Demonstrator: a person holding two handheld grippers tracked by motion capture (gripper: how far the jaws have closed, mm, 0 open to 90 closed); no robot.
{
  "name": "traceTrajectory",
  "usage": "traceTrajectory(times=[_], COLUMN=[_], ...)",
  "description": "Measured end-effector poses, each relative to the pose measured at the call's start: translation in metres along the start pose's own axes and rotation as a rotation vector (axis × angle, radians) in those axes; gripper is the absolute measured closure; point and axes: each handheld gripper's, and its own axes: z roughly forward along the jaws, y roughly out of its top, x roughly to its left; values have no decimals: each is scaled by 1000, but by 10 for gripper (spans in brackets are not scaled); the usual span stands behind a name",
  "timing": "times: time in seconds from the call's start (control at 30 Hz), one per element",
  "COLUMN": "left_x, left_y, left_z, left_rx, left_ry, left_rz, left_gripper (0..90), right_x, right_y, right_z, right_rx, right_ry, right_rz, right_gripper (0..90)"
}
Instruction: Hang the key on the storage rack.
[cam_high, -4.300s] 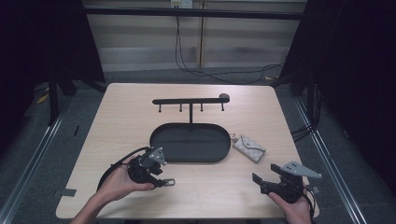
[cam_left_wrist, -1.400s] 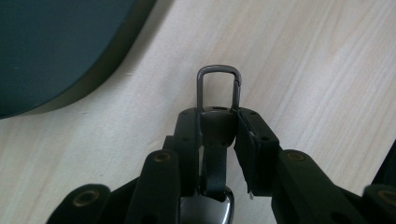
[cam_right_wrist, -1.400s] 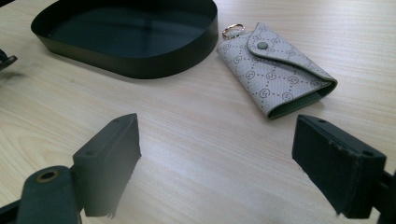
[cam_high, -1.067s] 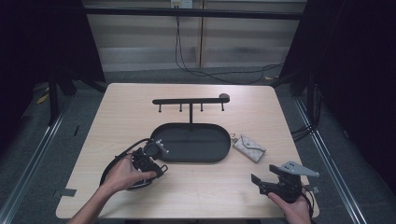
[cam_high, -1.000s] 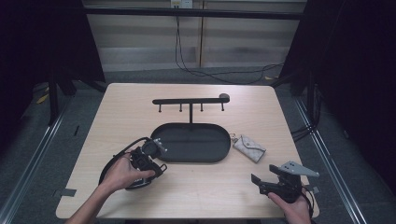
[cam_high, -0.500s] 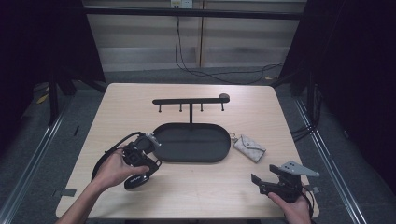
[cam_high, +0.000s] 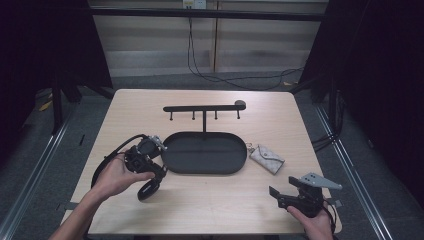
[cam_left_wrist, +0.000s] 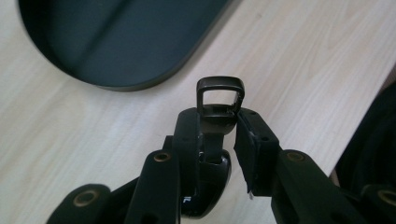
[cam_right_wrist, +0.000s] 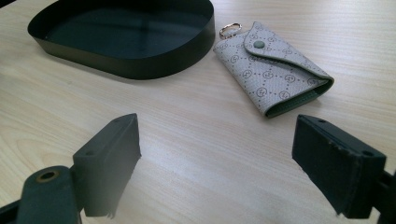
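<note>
Left gripper (cam_left_wrist: 219, 140) clamped on a small glossy black object with a rectangular metal loop (cam_left_wrist: 220, 95) sticking up past the jaw tips; looks like a key fob, though hard to tell for sure. Held in the left hand (cam_high: 117, 175) above the bench (cam_high: 215, 210), toward the front-left corner, just beside the left end of the black oval tray (cam_high: 204, 153). Cable looping round behind the hand.

Right gripper (cam_high: 277, 195) held low near the front-right corner, jaws wide apart and gripping nothing, grey three-cornered plate on top. Aimed at bare wood between its jaws in the right gripper view, with a grey patterned key pouch (cam_right_wrist: 275, 67) lying flat beyond them, snap flap closed, gold ring (cam_right_wrist: 229, 30) at its far end. Pouch just beside the right end of the tray, not touching it.

Behind the tray, toward the back edge, a black hook rail (cam_high: 204, 107) standing on a thin post.
</note>
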Motion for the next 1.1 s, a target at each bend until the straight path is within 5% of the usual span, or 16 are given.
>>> traceTrajectory(times=[1.1], left_x=[9], left_y=[9], left_z=[-48], left_rx=[7], left_ry=[59], left_rz=[-18], left_gripper=[709], right_x=[-1], right_y=[0], right_z=[0], right_rx=[4], right_ry=[-1], right_rz=[6], right_gripper=[152])
